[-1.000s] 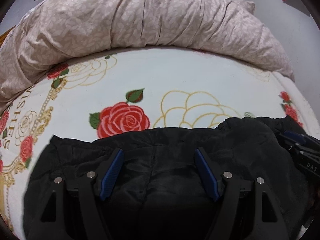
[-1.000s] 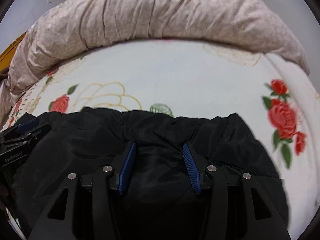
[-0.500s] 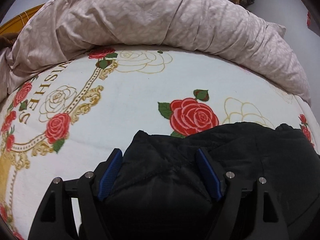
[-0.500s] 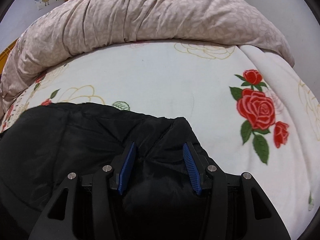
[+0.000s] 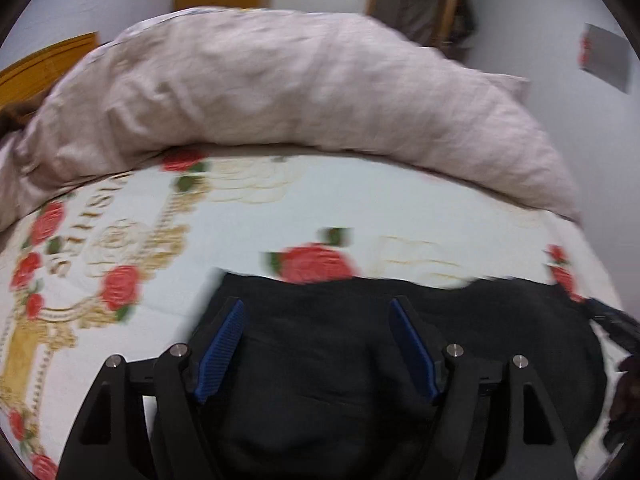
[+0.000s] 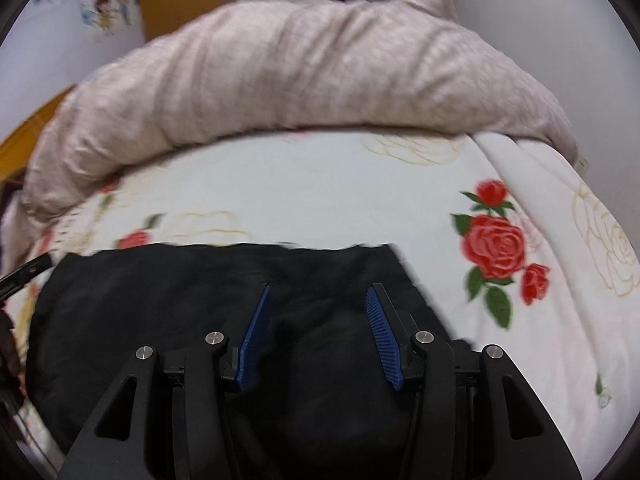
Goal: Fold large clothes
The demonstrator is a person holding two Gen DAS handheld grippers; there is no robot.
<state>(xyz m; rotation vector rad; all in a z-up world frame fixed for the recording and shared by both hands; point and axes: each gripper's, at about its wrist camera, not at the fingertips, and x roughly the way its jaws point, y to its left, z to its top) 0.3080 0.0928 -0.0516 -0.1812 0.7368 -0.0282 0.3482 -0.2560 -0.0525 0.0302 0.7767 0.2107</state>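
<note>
Matt black cloth garment (image 5: 340,360)

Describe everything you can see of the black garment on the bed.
The black garment is dark, soft, slightly shiny fabric, bunched and creased, lying across the near part of the rose-print sheet. Its far edge runs fairly straight. It fills the space between both grippers' fingers; whether they grip it is unclear. No collar or sleeves can be made out.

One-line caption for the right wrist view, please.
Right gripper, jaws apart, over a black garment on a rose-print bedspread.
</note>
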